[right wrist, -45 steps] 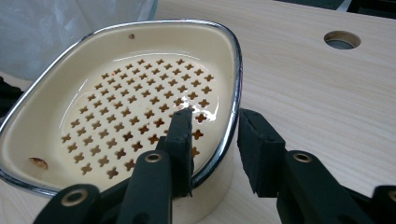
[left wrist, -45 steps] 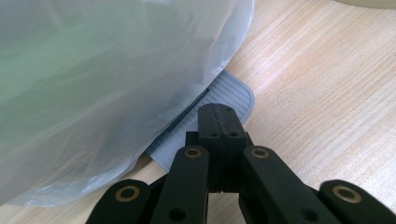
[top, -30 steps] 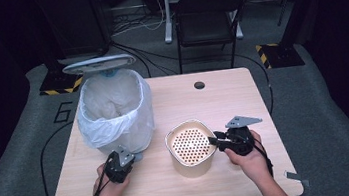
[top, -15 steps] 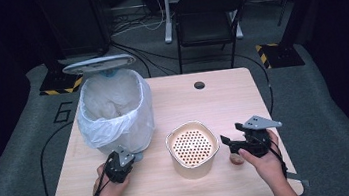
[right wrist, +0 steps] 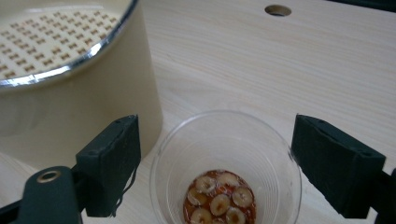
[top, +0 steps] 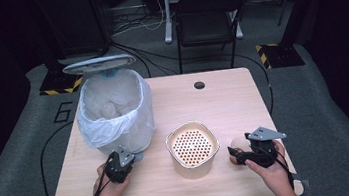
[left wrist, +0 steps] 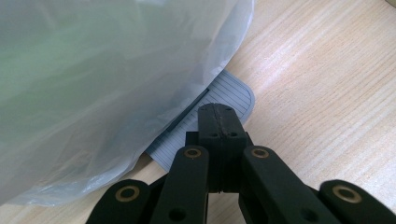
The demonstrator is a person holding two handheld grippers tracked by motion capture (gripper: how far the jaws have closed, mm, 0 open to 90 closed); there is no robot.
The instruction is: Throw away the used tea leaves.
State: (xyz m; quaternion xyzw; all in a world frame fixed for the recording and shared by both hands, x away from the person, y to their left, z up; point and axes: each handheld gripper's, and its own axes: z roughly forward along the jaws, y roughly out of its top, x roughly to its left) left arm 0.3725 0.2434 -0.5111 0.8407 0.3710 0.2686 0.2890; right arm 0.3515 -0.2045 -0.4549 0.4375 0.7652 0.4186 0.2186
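Clear plastic cup (right wrist: 226,172) with sliced fruit pieces in reddish liquid at its bottom stands upright on the worktop (top: 233,101), just right of the strainer bowl, between the wide-open jaws of the right hand-held gripper (right wrist: 229,163); the jaws flank the rim without touching it. In the high view the cup (top: 237,145) sits just ahead of that hand-held gripper (top: 240,154). A second ago this hand-held gripper was at the bowl's rim; it has since pulled back to the right and lined up on the cup. Judgement: the next step is a grasp on the cup, probably to tip it through the strainer.

Left hand-held gripper (left wrist: 219,126): jaws fully closed, empty, tip over the ribbed foot pedal (left wrist: 224,100) of the bin; unmoved over that second.

Count: one cup, one perforated strainer bowl (top: 192,146), one lidded bin (top: 113,110) lined with a white bag, two hand-held grippers. Farther off, one chair (top: 208,18).
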